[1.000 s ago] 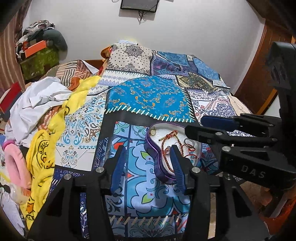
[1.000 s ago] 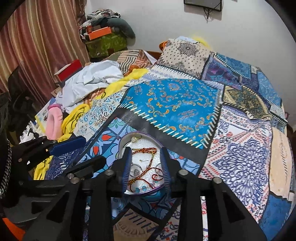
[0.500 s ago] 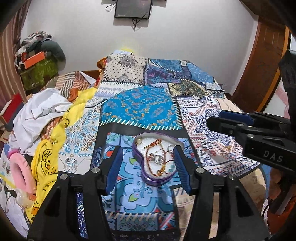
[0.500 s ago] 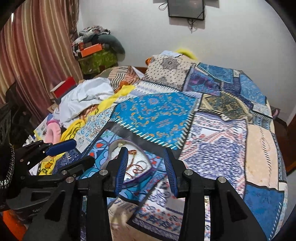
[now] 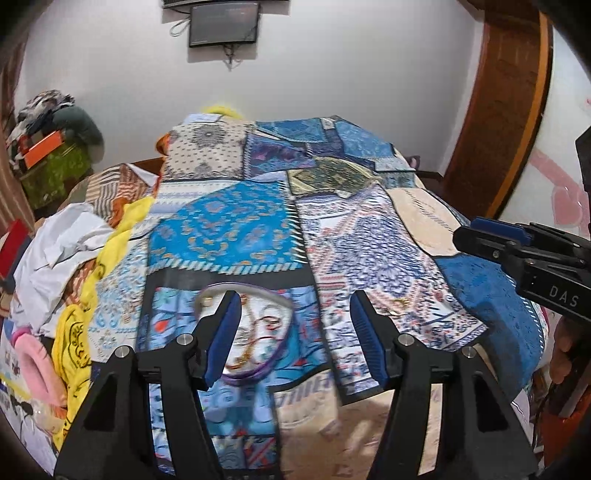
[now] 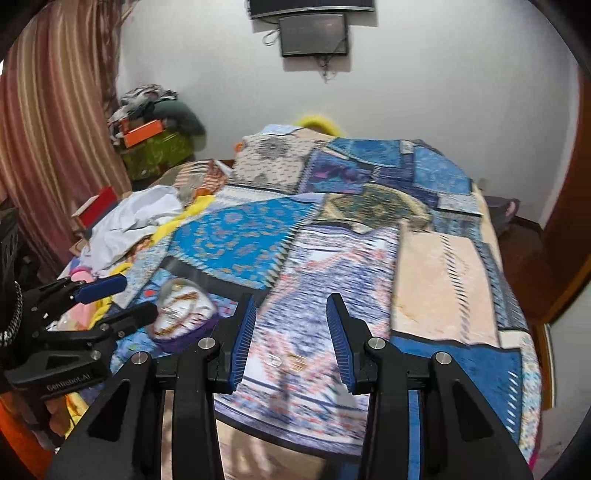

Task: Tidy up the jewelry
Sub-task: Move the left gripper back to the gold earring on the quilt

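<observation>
A purple heart-shaped jewelry tray [image 5: 255, 373] with a white lining lies on the patchwork bedspread [image 5: 229, 229]; it holds a red-and-gold chain [image 5: 255, 332] and small pieces. My left gripper [image 5: 295, 336] is open and empty, above and behind the tray. The tray also shows in the right wrist view [image 6: 184, 314], left of my right gripper [image 6: 291, 336], which is open and empty over the bedspread [image 6: 443, 280]. Small loose pieces lie between its fingers: a clear one [image 6: 274, 360] and a gold one [image 6: 295, 360]. The gold piece shows in the left wrist view [image 5: 399, 303].
A pile of white and yellow clothes [image 5: 70, 258] and a pink item [image 5: 33, 362] lie on the bed's left side. A green box with an orange box on top [image 6: 155, 147] stands in the far corner. A screen [image 5: 223, 24] hangs on the wall. A wooden door frame [image 5: 506, 110] stands right.
Both grippers have pulled back and up from the tray and shifted right. The right gripper, earlier over the tray, is now over the bedspread to its right. Both stayed open.
</observation>
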Available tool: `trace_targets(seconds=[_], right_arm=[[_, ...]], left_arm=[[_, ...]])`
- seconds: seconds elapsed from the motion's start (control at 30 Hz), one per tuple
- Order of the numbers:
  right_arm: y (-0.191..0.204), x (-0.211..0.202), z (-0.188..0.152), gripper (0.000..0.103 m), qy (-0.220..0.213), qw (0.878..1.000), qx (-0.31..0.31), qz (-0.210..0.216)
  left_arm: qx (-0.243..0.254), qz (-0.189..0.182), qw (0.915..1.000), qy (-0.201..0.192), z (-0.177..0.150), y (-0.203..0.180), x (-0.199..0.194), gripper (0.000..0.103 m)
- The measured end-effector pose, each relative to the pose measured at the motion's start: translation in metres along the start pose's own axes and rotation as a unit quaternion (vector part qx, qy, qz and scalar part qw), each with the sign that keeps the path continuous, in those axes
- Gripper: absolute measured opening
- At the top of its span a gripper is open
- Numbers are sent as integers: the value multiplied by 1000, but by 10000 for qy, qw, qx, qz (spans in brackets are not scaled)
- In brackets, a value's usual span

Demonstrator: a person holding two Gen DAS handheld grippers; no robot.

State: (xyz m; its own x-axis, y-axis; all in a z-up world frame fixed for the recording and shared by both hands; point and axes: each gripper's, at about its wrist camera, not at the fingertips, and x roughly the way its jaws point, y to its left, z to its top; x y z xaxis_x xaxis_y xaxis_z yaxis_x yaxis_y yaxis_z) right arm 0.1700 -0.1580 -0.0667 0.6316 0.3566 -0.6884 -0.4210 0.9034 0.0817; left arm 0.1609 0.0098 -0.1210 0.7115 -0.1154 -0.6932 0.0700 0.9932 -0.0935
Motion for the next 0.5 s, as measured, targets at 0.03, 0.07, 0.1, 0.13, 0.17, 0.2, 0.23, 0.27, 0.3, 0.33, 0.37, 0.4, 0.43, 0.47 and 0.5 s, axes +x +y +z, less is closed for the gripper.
trace_targets(seconds=[0.03,0.07,0.1,0.13,0.17,0.2,0.23,0.27,0.3,0.33,0.37,0.4,0.43,0.47,0.5], right_arm=[[-7,-1,-3,36,14,10000,47,-45],[-11,-3,-5,36,27,9999,79,-71],[-18,-3,-8,36,53,9998,134,-111],[-23,-3,-11,36,80,9997,175,-139],[-28,-3,-14,36,118,9995,225,-176],[-33,-3,-17,36,143,9994,260,-199],[-37,-3,-20,36,171,9992,296,-217],[-42,-2,-24,36,221,9989,351,-225],[-45,-1,-26,36,254,9987,384,-225],[-49,0,-29,36,280,9985,411,-223],[-53,2,-32,36,310,9982,452,-237],[-55,3,-34,36,326,9980,476,-239],[-57,4,-35,36,351,9979,496,-230],[-60,7,-37,36,393,9976,533,-211],[-62,8,-38,36,415,9974,556,-201]], left_arm=[[37,-29,10000,22,0,-5,3,60],[82,-60,9999,51,2,-10,6,60],[134,-94,9998,83,2,-16,10,60],[171,-127,9997,113,3,-22,13,60],[207,-168,9995,147,3,-26,17,60],[240,-202,9993,181,3,-30,20,60],[286,-247,9990,236,3,-36,25,60],[320,-276,9987,275,2,-40,29,60],[346,-304,9984,313,1,-43,32,60],[373,-359,9979,388,0,-48,38,60],[385,-396,9975,434,-1,-50,42,60],[400,-442,9970,494,-2,-53,46,60],[416,-496,9963,566,-3,-56,52,60],[428,-546,9956,632,-4,-59,56,60],[446,-601,9947,712,-6,-62,62,60]])
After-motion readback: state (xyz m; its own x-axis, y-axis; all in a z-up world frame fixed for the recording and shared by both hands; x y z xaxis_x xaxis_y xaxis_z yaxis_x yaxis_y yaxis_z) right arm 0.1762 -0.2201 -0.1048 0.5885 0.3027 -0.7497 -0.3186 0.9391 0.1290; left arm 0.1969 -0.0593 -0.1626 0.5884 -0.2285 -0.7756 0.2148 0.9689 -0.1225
